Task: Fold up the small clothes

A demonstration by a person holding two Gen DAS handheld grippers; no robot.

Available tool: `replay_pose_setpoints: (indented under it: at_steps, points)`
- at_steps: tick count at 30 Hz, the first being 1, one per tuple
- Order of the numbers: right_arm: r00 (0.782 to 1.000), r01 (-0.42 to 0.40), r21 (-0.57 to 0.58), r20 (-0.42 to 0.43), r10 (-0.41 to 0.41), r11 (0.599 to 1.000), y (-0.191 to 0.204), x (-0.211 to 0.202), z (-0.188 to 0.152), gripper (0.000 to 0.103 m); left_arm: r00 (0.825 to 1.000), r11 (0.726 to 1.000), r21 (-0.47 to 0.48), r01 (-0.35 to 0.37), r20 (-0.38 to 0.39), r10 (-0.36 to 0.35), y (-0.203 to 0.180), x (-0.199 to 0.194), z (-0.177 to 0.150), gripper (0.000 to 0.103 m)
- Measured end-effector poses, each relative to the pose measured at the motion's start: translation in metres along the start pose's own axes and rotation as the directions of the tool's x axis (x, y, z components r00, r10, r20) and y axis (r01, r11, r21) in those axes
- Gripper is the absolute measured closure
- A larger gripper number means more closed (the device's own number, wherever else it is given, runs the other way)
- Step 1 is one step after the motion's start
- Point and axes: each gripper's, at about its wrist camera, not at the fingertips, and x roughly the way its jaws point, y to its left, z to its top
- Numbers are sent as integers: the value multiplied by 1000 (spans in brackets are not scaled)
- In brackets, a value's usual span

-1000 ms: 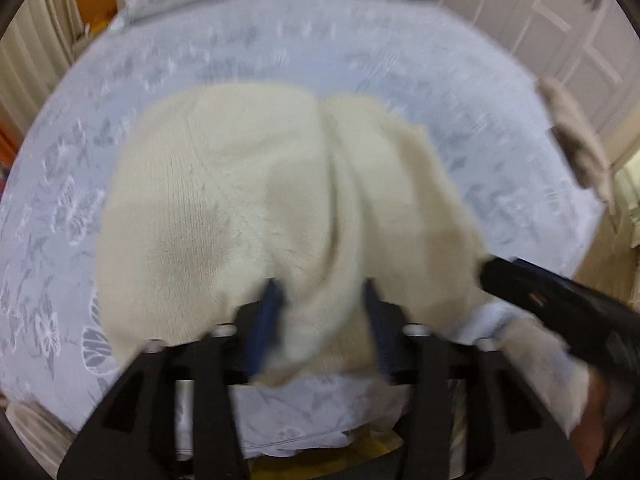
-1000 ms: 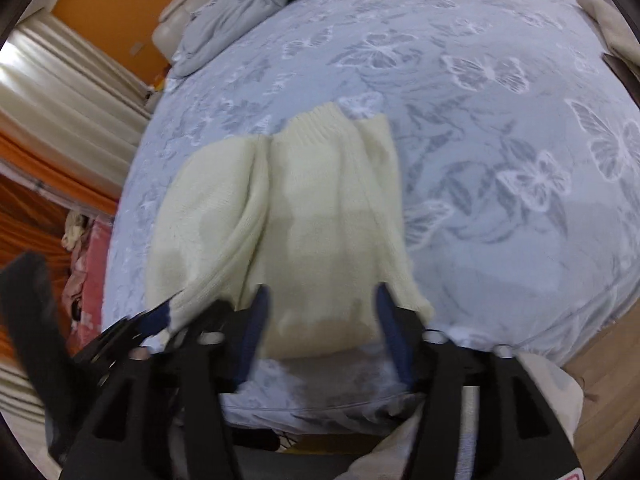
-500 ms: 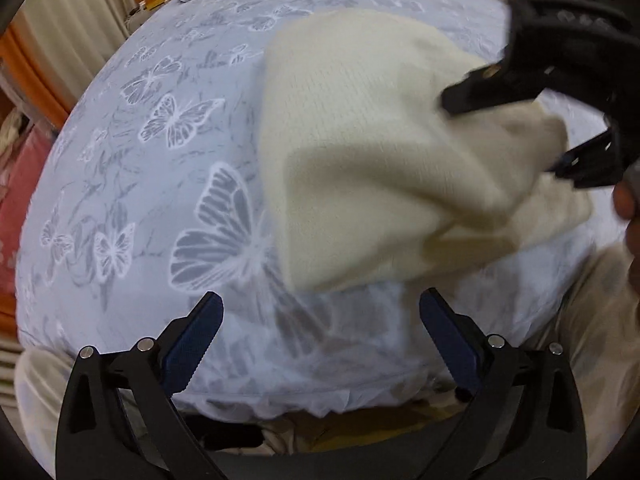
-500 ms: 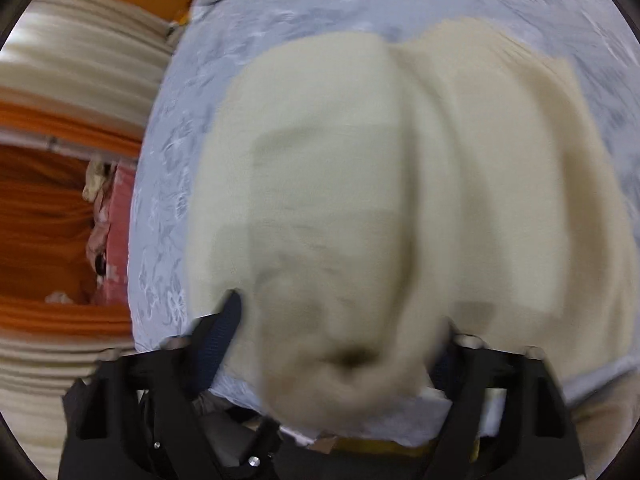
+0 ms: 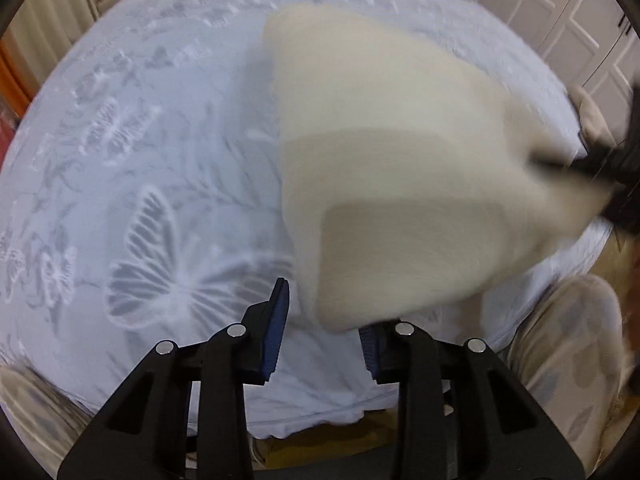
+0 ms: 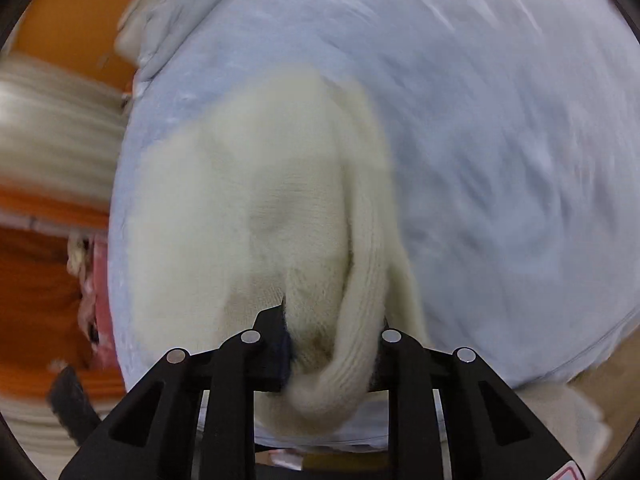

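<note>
A cream knitted garment point(image 5: 392, 184) lies partly on the bed, one side lifted; it also shows in the right wrist view point(image 6: 256, 208). My right gripper point(image 6: 332, 344) is shut on a bunched fold of the garment at its near edge and holds it raised; it shows as a dark blur at the right of the left wrist view point(image 5: 600, 168). My left gripper point(image 5: 324, 332) is partly open and holds nothing; the garment's lower edge hangs just over its right finger.
The bed wears a light blue butterfly-print cover point(image 5: 140, 208). A grey duvet point(image 6: 180, 4) is bunched at the far end. White cupboard doors point(image 5: 580, 12) stand to the right, orange curtains point(image 6: 36, 280) to the left. A beige cloth point(image 5: 592, 116) lies at the bed's right edge.
My left gripper let go of the garment, opened wide, then narrowed. My right gripper closed on the garment's near edge and lifted it across to the right.
</note>
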Motion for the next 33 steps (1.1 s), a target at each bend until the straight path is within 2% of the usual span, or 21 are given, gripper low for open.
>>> replay_pose_setpoints:
  at_steps: [1,4,6,7,8,10,12,14,15,16,17,20,22,23,25,26,27,29,30,31,33]
  points:
    - [999,-37,17,19,37,999,-3,-7,-3,82,1000,1000,9,-8,-6,8,-3,2,-1,77]
    - [994,-69,-29,81,71,997,9,-31,-4,82,999,998,35,-45,2,45,-10,1,-4,78]
    - [995,-53,-57,82,58,997,12,-33,-3,80,999,999,29,-41,-5,42,-11,2,-5,77]
    - [999,-9,-67,40,12,998,7,-22,-2,75,999,998,32,-48,-6,48,-12,2,-5,76]
    - [1000,17,-72,-2,-17,997,8,-11,0,75,998,997,39,-59,-6,59,-11,4,-4,72]
    - [1000,10,-67,-3,-10,998,2,-16,0,71,997,995,59,-76,-1,76,-14,2,-5,61]
    - [997,46,-60,61,-43,997,10,-41,-5,59,997,994,67,-80,26,79,-13,-8,-8,38]
    - [979,120,-80,173,-105,990,22,-68,-10,57,996,996,72,-55,75,49,-11,-25,-14,29]
    - [974,113,-112,207,-88,987,32,-77,-11,58,995,996,72,-45,89,38,-10,-32,-16,25]
    - [973,84,-154,226,-47,985,42,-87,-10,66,995,997,67,-35,100,28,-6,-38,-18,23]
    - [972,48,-212,233,3,976,61,-95,-8,78,994,998,59,-31,107,24,-4,-42,-19,20]
    - [972,22,-354,228,63,935,114,-96,1,82,993,998,25,-49,111,46,4,-48,-18,20]
    - [976,10,-395,205,77,919,136,-77,6,82,992,998,-3,-67,111,66,8,-52,-16,19]
    - [985,1,-398,159,68,917,141,-56,5,82,990,997,-17,-76,114,78,11,-54,-15,19]
    - [997,29,-420,79,5,907,141,-19,-5,82,988,995,-34,-92,124,95,17,-60,-14,18]
    - [996,77,-449,-1,-86,890,132,20,-13,84,987,995,-40,-96,128,100,17,-63,-16,16]
    - [989,112,-470,-30,-142,876,124,44,-25,87,985,994,-48,-101,133,107,21,-66,-17,15]
    - [990,135,-518,33,-138,845,127,39,-38,87,985,992,-66,-105,129,113,28,-66,-17,15]
    - [988,141,-507,21,-151,850,130,29,-37,87,987,992,-73,-100,121,108,32,-66,-17,15]
    - [990,130,-477,18,-139,869,129,14,-34,86,988,993,-82,-90,115,99,35,-66,-16,15]
    - [993,101,-403,101,-66,910,118,-30,-26,73,990,994,-92,-64,118,74,37,-66,-15,15]
